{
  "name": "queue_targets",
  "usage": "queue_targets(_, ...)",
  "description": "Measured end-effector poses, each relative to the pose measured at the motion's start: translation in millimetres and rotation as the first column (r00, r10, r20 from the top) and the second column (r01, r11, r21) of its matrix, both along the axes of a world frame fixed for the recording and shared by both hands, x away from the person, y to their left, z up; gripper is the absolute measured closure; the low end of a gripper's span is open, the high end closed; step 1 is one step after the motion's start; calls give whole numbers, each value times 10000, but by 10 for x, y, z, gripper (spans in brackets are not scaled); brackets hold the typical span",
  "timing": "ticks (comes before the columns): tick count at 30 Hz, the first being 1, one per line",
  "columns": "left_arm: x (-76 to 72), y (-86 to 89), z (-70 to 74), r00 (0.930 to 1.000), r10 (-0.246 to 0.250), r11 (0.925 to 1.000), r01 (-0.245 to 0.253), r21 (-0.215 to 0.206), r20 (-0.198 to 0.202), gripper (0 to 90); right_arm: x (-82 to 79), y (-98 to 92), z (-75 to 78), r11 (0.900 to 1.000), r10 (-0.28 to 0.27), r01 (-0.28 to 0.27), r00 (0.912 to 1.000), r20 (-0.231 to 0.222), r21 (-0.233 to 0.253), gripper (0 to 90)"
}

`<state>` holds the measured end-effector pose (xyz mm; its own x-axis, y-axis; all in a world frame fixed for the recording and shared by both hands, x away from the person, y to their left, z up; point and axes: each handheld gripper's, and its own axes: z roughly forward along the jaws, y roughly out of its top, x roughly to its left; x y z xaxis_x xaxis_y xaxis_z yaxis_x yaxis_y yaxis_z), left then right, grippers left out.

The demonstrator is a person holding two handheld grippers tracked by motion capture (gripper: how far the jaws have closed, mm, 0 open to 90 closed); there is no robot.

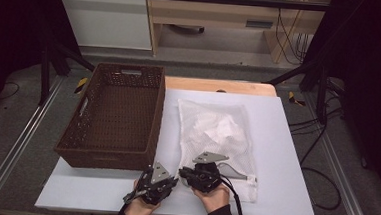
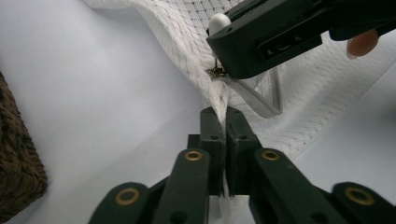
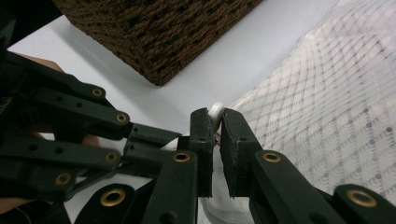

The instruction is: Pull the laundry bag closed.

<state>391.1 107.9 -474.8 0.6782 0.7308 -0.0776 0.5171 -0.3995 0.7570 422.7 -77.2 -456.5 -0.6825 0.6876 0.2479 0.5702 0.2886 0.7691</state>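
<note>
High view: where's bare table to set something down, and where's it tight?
Free: the strip of white table right of the mesh laundry bag, the band beyond the bag, and the near-left corner below the wicker basket. Crowded: near edge, where the left gripper and right gripper work the bag's corner.

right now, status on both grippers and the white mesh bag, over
Left gripper shut on white mesh laundry bag at its near corner. Right gripper shut on small white zipper pull. Brown woven basket stands left of the bag, not in the way.
</note>
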Motion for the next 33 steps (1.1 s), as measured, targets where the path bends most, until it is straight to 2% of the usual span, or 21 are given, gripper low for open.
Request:
queue_targets(1,2,2,8,10000,-24,10000,24,-39,-18,735,-1,0,1,10000,-38,38,10000,36,-34,835)
queue_targets(4,24,15,30,9999,-133,9995,133,-284,-17,667,2,-2,2,10000,8,-8,10000,57,-33,835)
queue_targets(6,49,24,33,9999,-144,9991,142,-394,-54,718,-4,0,-2,10000,40,-40,10000,45,-74,835)
queue_targets(8,72,33,21,9999,-65,9995,61,-300,-132,849,-7,0,-11,9999,57,-56,9999,109,-97,835)
queue_targets(10,66,32,10,9999,-70,9999,68,-148,-96,873,-2,3,-25,10000,70,-70,9999,78,-38,833)
queue_targets(14,26,-4,9,9996,-119,9997,113,227,247,879,18,34,-59,10000,44,-44,9999,158,39,818)
queue_targets(16,9,-19,9,9992,-133,9993,120,351,377,880,27,57,-63,9999,-67,64,9998,176,141,783)
queue_targets(21,-14,-34,18,9981,-182,9988,155,469,582,880,65,130,-59,9997,-172,171,9998,69,151,774)
queue_targets(26,-22,-41,13,9978,-180,9980,140,616,643,879,93,205,-52,9999,-153,153,9999,75,-7,751)
queue_targets(33,-30,-52,0,9980,-153,9986,122,519,607,879,119,270,-57,9984,-321,312,9993,-193,-476,816)
